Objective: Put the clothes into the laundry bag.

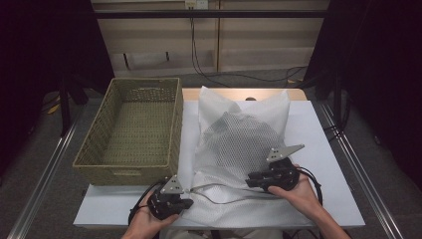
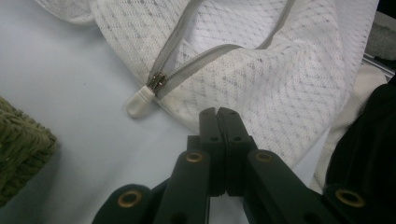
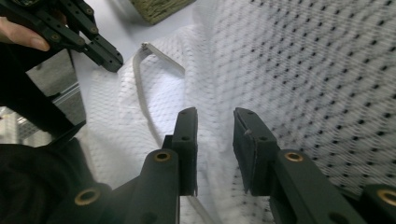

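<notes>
Wicker basket (image 1: pixel 130 130) sits bare inside, beyond the left gripper (image 2: pixel 218 116) | white mesh laundry bag (image 1: pixel 239 144) holds something dark | left jaws pressed together, empty, zipper pull (image 2: pixel 140 101) just ahead-left | right gripper (image 3: pixel 215 140) jaws parted, mesh lying between and under them

A: bench (image 1: pixel 323 149) status?
B: white top, wood strip showing along the far edge. Two things lie on it.
A: which?
B: woven basket (image 1: pixel 130 130) on the left half, long side running front to back, near wall just short of the front edge. White mesh laundry bag (image 1: pixel 239 144) in the middle, zipper (image 2: pixel 156 81) end toward the front, part open.
A: touching?
B: bag edge lies just beside the basket's right wall; can't tell contact.
</notes>
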Motion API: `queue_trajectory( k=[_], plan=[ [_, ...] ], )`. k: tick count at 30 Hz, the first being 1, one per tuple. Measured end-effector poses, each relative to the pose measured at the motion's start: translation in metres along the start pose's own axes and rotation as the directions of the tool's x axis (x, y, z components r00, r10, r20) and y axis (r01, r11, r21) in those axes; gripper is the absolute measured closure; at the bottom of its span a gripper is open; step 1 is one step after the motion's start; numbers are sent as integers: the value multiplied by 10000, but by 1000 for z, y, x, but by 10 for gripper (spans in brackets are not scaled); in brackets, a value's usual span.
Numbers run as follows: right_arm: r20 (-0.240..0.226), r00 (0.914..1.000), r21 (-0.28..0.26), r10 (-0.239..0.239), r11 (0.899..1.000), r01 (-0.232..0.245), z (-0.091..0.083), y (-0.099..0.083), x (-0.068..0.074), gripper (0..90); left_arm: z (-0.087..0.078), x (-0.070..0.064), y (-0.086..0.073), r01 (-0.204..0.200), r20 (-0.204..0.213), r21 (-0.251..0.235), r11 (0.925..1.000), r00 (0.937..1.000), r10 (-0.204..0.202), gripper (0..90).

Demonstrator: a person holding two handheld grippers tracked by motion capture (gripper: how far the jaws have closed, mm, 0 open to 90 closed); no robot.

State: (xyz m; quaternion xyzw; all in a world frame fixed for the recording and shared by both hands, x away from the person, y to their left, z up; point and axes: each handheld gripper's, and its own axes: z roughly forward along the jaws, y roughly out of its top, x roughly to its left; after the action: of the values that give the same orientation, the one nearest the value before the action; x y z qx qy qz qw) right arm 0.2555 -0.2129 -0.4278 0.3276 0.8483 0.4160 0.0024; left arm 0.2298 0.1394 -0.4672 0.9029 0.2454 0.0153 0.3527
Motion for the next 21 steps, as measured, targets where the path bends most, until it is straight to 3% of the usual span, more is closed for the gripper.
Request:
queue_trajectory(
  k=[7, 11, 17, 21],
  plan=[
    [-157, 9994, 295, -306, 9991, 311, 5, 6, 8, 707, -10, -2, -8, -7, 86, 139, 9999, 10000, 5, 895],
    [-143, 9990, 481, -417, 9979, 424, 11, 10, 10, 672, -16, -6, -13, -234, 68, 346, 9991, 9997, 232, 894],
    [-77, 9975, 783, -699, 9944, 703, 26, 20, 19, 597, -20, -5, -15, -94, 112, 338, 9994, 9999, 90, 894],
    [-290, 9950, 808, -956, 9919, 977, 37, 29, 29, 613, -19, -5, -16, -67, 166, 204, 9998, 9998, 64, 894]
  ],
)
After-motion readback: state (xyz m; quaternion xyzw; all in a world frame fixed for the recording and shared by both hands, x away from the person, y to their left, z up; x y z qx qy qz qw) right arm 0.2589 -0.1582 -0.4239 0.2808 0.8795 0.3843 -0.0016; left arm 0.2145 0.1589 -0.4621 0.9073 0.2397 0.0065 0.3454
